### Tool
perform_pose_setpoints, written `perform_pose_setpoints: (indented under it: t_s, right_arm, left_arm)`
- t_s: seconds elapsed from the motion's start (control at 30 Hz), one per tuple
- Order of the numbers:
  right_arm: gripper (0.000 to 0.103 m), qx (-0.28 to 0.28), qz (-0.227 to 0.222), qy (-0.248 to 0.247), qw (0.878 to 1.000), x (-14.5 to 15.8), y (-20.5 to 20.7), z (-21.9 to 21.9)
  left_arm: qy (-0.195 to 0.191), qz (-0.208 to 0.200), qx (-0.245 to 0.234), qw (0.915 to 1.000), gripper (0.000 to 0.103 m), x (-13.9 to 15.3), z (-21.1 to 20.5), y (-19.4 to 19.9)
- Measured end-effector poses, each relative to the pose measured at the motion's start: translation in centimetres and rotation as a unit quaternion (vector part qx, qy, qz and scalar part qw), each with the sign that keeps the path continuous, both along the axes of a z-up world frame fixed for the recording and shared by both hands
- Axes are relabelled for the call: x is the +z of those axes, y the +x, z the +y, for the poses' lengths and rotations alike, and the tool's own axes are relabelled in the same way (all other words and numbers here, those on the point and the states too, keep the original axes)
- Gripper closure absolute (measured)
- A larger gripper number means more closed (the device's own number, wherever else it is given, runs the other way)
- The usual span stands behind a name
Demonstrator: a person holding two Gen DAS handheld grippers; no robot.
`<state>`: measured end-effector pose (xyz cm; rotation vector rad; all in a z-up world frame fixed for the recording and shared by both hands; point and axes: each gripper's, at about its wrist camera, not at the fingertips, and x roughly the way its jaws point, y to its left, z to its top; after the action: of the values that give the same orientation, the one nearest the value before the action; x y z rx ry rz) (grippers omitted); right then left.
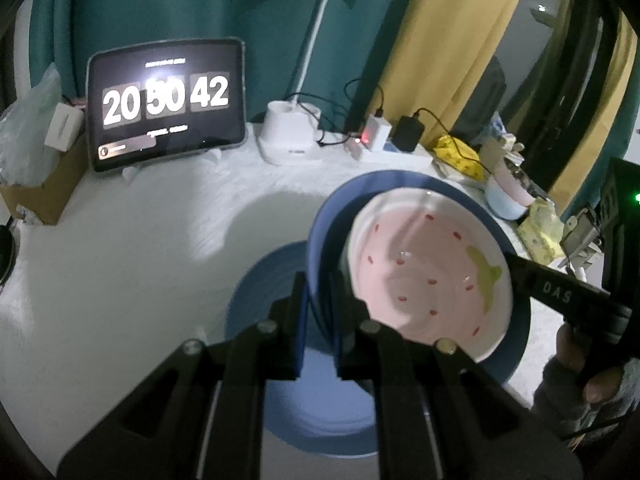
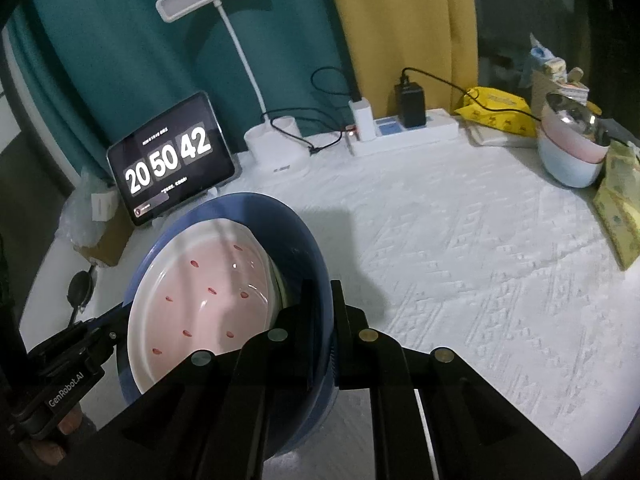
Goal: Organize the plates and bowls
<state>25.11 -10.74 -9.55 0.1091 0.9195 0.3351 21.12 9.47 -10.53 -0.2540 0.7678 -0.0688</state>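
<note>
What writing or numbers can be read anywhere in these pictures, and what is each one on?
"20 50 42": flip-clock digits on the tablet screen.
"GenRobot.AI": on the body of the left gripper, seen from the right wrist.
"DAS": on the black right gripper finger, seen from the left wrist; it may be part of a longer word.
Small lines above and below the clock digits: too blurred to read.
Print on the yellow packet: too small to read.

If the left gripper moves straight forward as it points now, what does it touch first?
The left gripper is already shut on the blue bowl rim; further forward lies probably the white tablecloth, though depth is unclear.
</note>
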Motion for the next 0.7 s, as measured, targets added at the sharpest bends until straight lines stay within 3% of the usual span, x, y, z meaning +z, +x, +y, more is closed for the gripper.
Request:
perform_pose_setpoints:
  t_s: [0.27,0.7]
  right_arm:
    - [0.094,0.009,0.018,0.003,1.000,-1.4,0.9,0.8]
    - [0.094,0.004,0.043,0.023,0.999,-3.1,1.9,0.0]
  left_arm:
    - [0.004,0.016,0.009,0.9998,0.095,-0.9,0.9,0.5]
    - [0.023,0.008,0.011,0.9996,0.094,-0.6,0.1,0.9]
